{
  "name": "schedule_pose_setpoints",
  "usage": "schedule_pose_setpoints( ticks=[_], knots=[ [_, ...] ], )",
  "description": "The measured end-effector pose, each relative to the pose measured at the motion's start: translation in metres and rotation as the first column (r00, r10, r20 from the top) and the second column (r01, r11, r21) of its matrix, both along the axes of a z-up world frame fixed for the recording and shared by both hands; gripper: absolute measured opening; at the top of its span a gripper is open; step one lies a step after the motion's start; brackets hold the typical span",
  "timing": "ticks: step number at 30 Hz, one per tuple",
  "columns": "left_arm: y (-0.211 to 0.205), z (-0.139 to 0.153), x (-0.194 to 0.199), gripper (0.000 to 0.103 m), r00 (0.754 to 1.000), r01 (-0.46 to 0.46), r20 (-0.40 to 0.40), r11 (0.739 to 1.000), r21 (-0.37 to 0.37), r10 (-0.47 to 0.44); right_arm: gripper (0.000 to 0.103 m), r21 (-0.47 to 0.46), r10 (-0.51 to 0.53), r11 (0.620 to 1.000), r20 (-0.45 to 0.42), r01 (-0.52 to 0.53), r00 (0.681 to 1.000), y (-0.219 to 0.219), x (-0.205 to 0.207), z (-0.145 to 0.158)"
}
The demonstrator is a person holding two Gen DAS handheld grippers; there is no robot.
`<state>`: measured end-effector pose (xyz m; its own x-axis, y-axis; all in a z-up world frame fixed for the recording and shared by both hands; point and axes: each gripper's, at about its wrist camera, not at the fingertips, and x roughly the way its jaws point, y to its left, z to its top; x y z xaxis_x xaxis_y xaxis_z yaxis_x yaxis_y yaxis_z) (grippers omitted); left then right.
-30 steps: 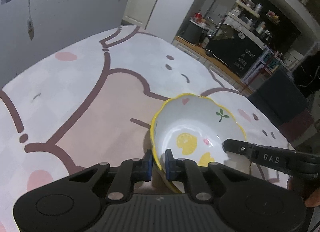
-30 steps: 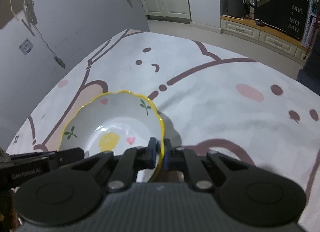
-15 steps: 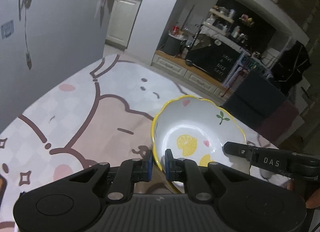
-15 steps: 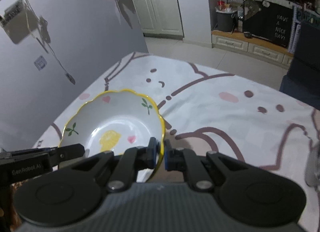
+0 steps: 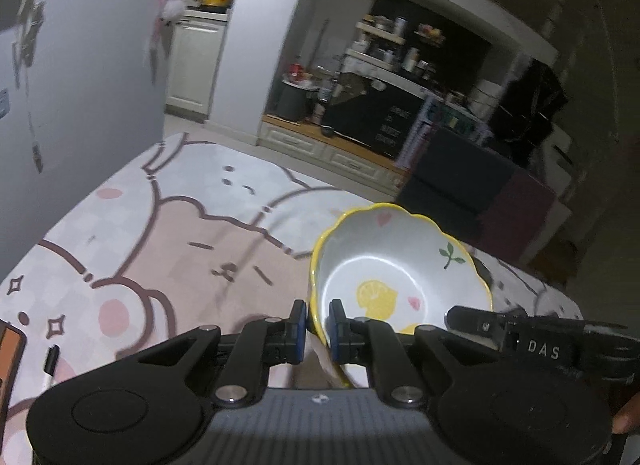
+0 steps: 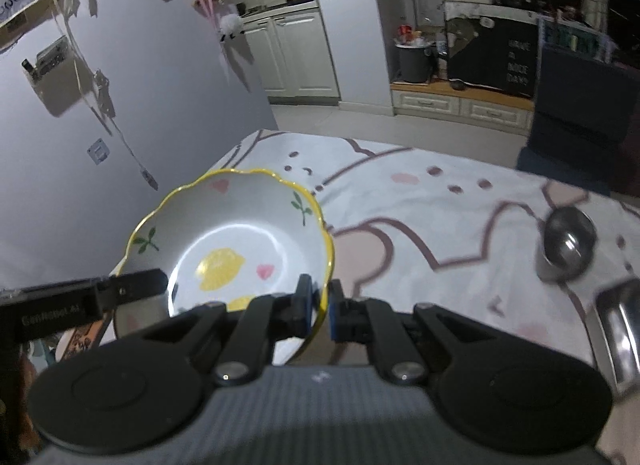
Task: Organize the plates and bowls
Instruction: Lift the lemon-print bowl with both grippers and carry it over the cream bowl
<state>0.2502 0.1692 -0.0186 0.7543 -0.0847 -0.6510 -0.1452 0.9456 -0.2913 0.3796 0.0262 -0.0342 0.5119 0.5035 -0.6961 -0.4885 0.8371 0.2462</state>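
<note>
In the left wrist view, the left gripper [image 5: 318,327] is nearly closed, its blue-padded jaws pinching the near left rim of a scalloped, yellow-edged bowl [image 5: 400,277] painted with lemons, hearts and green sprigs. The bowl hangs in the air above a table covered by a pink-and-white cartoon tablecloth [image 5: 180,241]. To the right of the bowl, the black finger of the right gripper [image 5: 472,321] reaches in at the opposite rim. Left of the bowl, near the lower edge of the cloth, lies a black-capped marker [image 5: 50,365], with an orange object [image 5: 8,361] just beyond it at the frame edge. In the right wrist view, the right gripper [image 6: 319,313] is likewise almost shut, clamped on the bowl's [image 6: 228,249] right rim, one pad inside the wall and one outside. The left gripper's finger [image 6: 132,289] meets the bowl on its left side. Well to the right of the bowl, a shiny metal cup [image 6: 566,245] stands on the tablecloth [image 6: 420,225], and nearer than the cup a metal tray [image 6: 616,329] shows at the frame edge.
</note>
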Motion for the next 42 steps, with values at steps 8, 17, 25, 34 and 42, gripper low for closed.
schedule_pose_setpoints(
  ticks=[8,17,25,34,42],
  knots=[
    [-0.048,-0.017,-0.019,0.012,0.991,0.133,-0.037,0.991,0.030,-0.132,0.010,0.019,-0.102,0.994,-0.043,0.103,0.994,-0.065,-0.041,-0.020],
    [-0.074,-0.047,-0.030,0.012,0.970,0.218,-0.120,0.975,0.039,-0.212,0.010,0.002,-0.164,0.986,-0.102,0.165,0.981,-0.101,-0.071,-0.054],
    [-0.071,-0.059,-0.031,0.012,0.963,0.227,-0.160,0.973,0.044,-0.218,0.010,0.004,-0.157,0.987,-0.143,0.159,0.977,-0.101,-0.078,-0.074],
    [-0.068,-0.077,-0.026,0.012,0.948,0.243,-0.221,0.969,0.041,-0.228,0.010,-0.035,-0.143,0.990,-0.189,0.138,0.972,-0.093,-0.080,-0.087],
    [-0.066,-0.088,-0.020,0.012,0.935,0.246,-0.272,0.969,0.027,-0.229,0.011,-0.066,-0.138,0.990,-0.235,0.126,0.962,-0.090,-0.075,-0.098]
  ],
)
